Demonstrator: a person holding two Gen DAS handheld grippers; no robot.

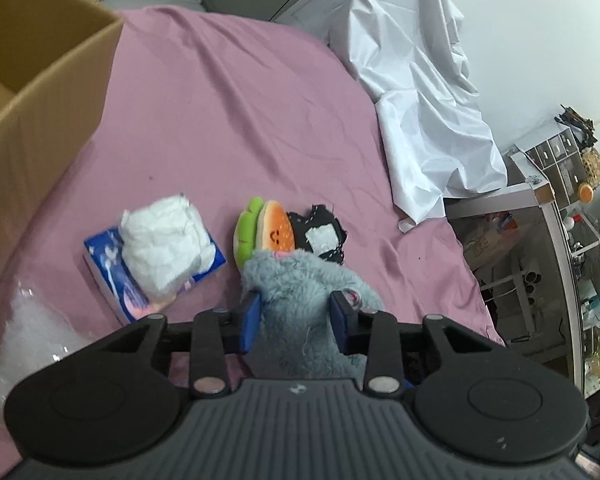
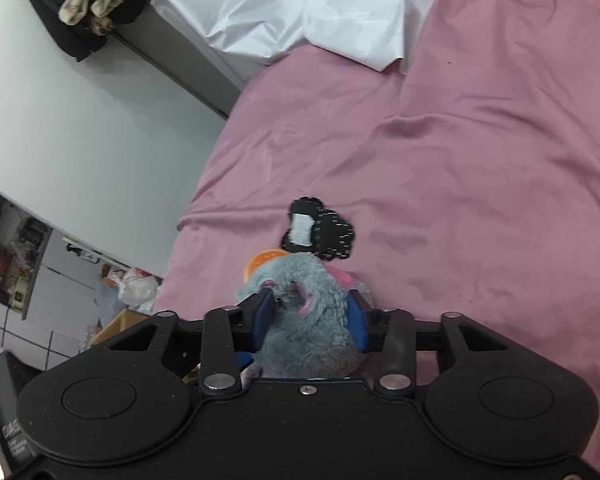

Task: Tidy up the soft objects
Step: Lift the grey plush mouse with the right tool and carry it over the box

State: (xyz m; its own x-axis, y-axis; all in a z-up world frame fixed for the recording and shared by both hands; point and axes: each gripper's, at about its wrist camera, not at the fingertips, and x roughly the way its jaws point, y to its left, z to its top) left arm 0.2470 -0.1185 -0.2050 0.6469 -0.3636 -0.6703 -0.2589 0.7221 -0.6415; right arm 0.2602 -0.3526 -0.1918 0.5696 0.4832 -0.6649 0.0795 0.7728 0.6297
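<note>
One grey plush toy (image 1: 300, 300), one burger plush (image 1: 274, 232), one tissue pack (image 1: 112, 276)

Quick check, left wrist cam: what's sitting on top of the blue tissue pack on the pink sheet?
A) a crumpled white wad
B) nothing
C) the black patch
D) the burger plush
A: a crumpled white wad lies on the blue tissue pack, while the burger plush and the black patch lie apart from it to the right on the pink sheet.
</note>
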